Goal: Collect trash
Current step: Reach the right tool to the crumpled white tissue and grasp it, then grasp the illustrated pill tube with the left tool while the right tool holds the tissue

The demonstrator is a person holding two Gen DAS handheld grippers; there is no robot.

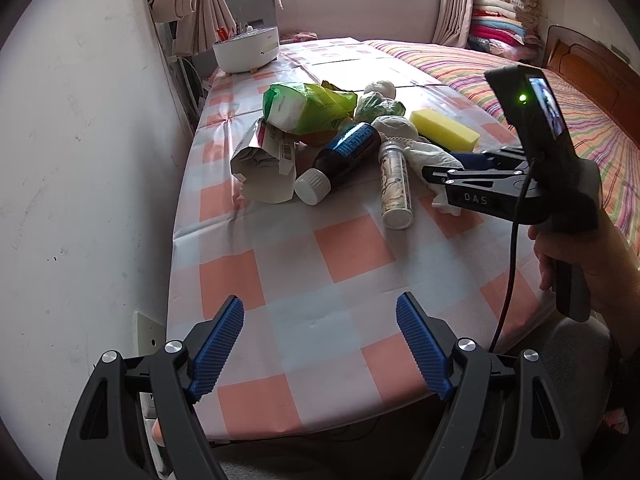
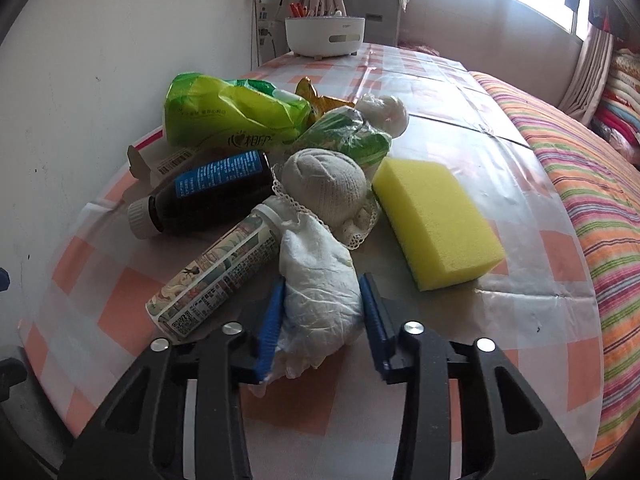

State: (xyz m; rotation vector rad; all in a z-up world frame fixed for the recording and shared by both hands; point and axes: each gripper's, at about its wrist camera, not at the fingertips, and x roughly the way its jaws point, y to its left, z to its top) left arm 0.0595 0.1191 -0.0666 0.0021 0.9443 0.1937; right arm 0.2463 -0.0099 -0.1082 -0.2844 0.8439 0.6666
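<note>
Right gripper [image 2: 322,312] clamps crumpled tissue [image 2: 318,280] | left gripper [image 1: 320,344] wide, holding nothing | tissue looks light, soft, squashy; grip mid-wad

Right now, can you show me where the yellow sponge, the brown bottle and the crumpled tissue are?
yellow sponge [image 2: 436,220]: right wrist view, middle of its top face.
brown bottle [image 2: 216,196]: right wrist view, dark body below the blue label.
crumpled tissue [image 2: 320,292]: right wrist view, its bulging middle.
</note>
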